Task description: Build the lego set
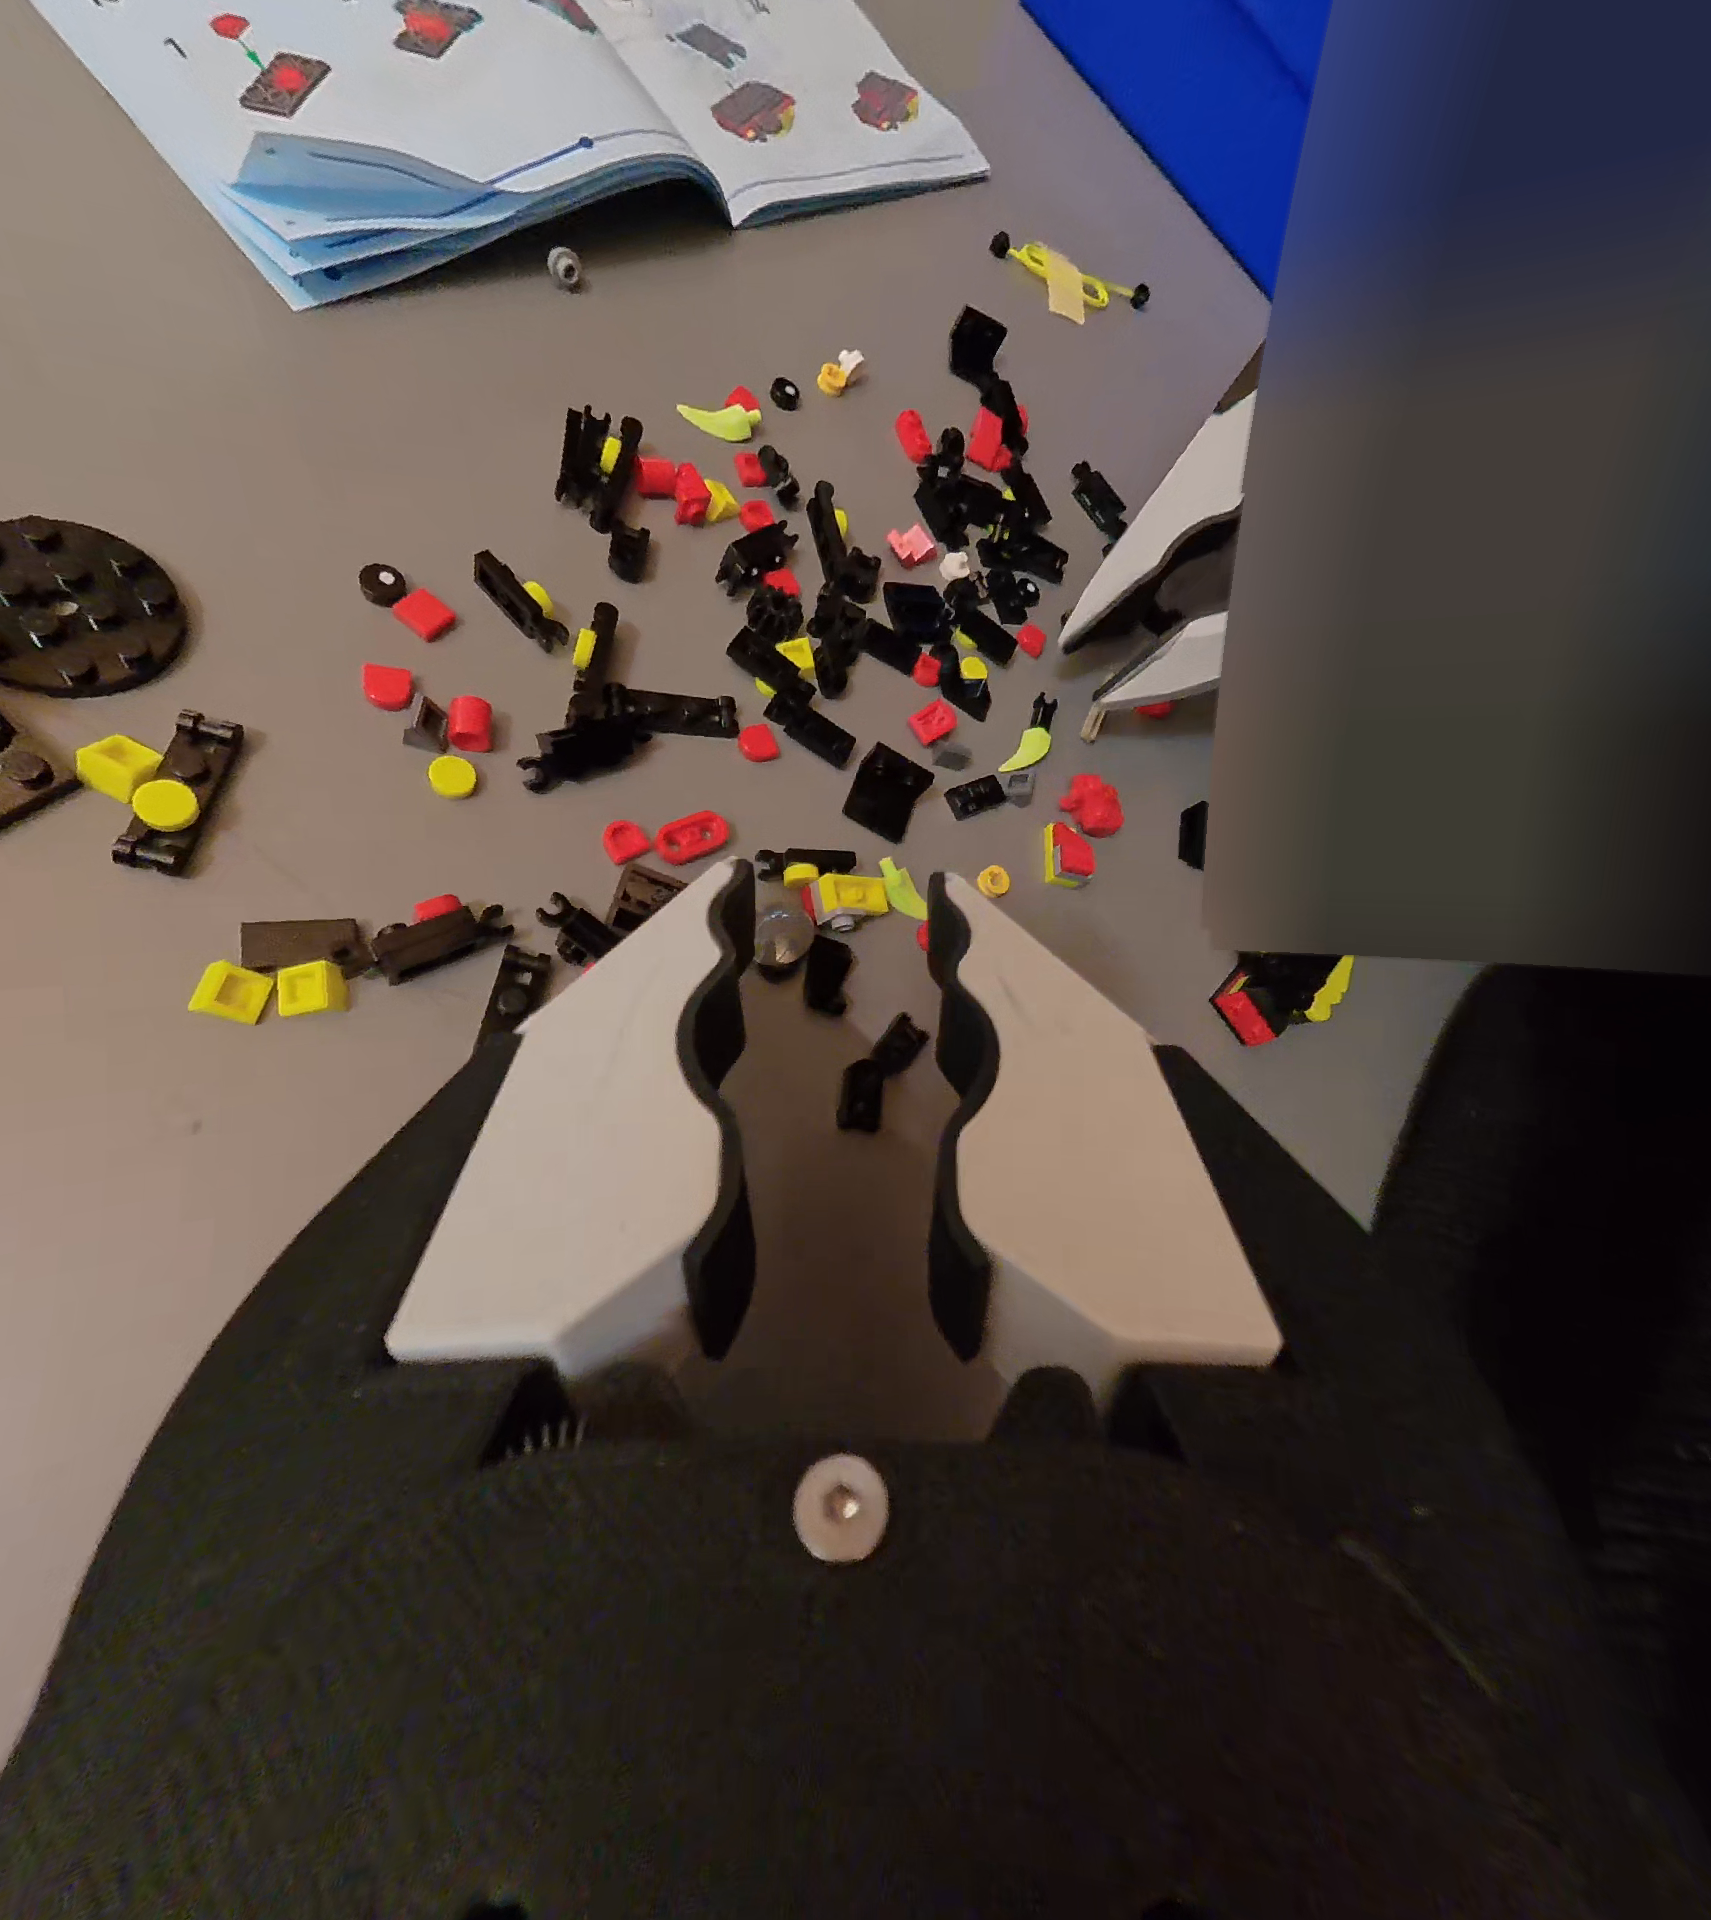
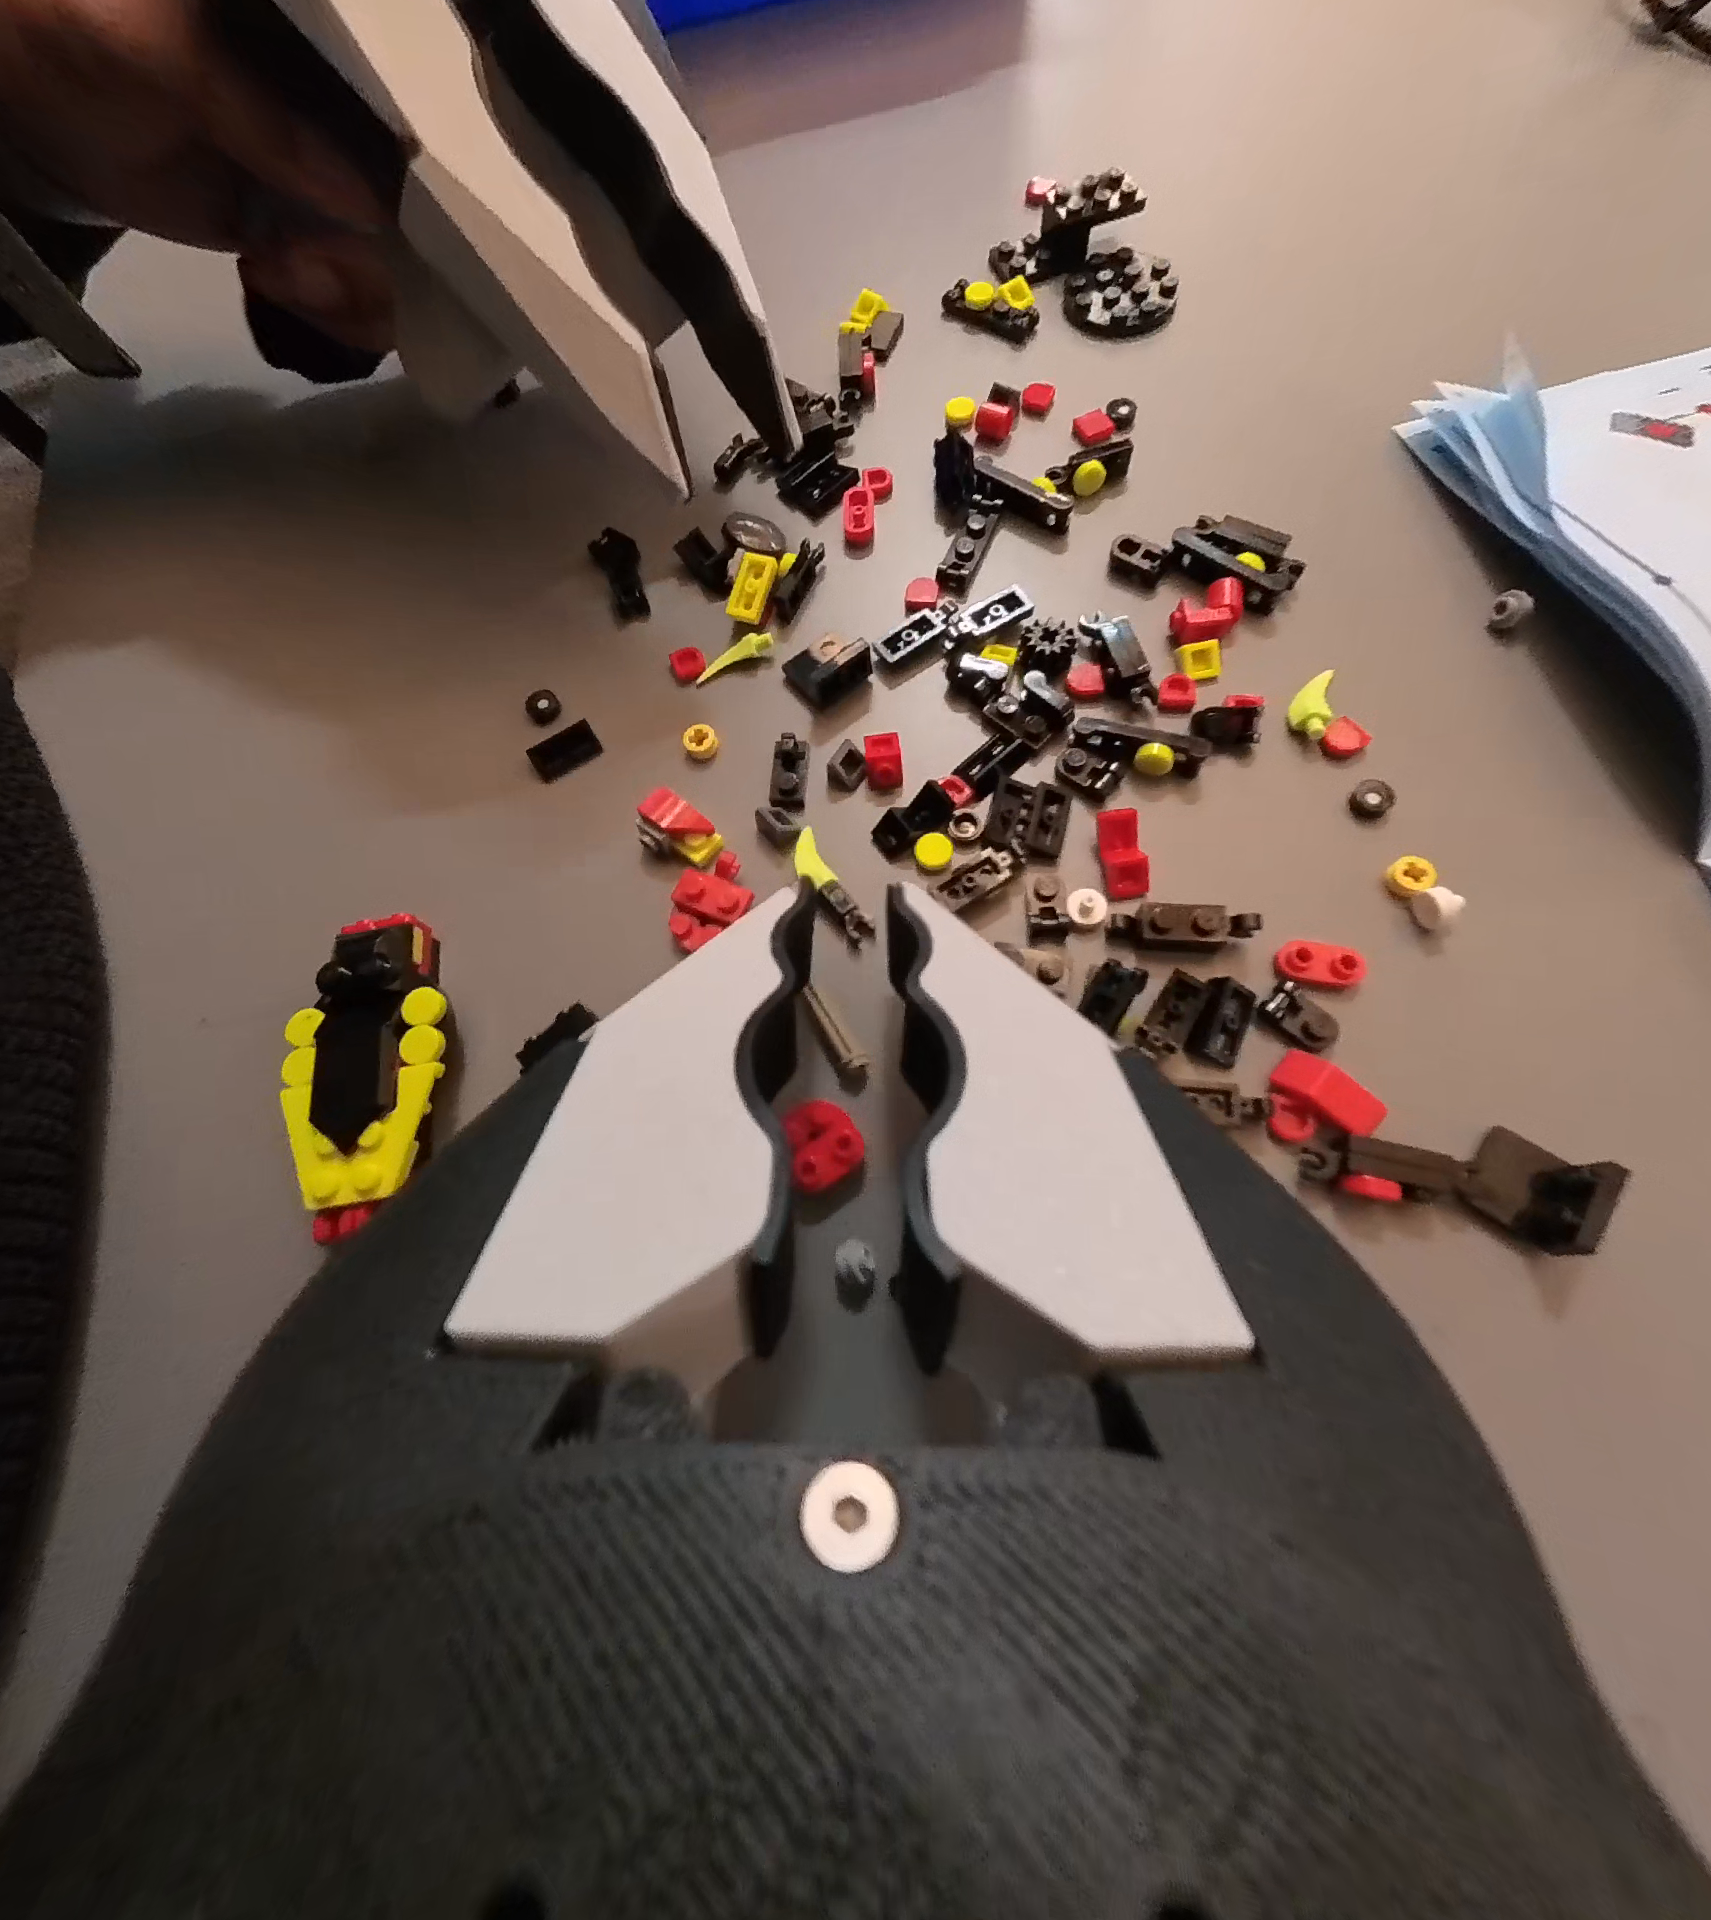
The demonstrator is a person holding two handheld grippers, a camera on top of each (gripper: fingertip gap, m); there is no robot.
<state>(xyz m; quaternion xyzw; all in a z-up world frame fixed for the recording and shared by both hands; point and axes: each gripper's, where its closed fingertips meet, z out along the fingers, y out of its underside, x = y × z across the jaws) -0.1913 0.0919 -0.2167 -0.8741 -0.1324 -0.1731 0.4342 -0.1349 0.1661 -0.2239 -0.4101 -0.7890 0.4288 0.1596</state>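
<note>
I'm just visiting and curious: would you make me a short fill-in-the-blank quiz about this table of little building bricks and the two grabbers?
1. The open instruction booklet has pages of pale ____ colour.
2. The large round studded plate is ____ in colour.
3. Both the left gripper and the right gripper have jaws standing ____, gripping nothing.
4. The partly built model beside the right gripper is black, red and ____.

Missing words: blue; black; open; yellow
</note>
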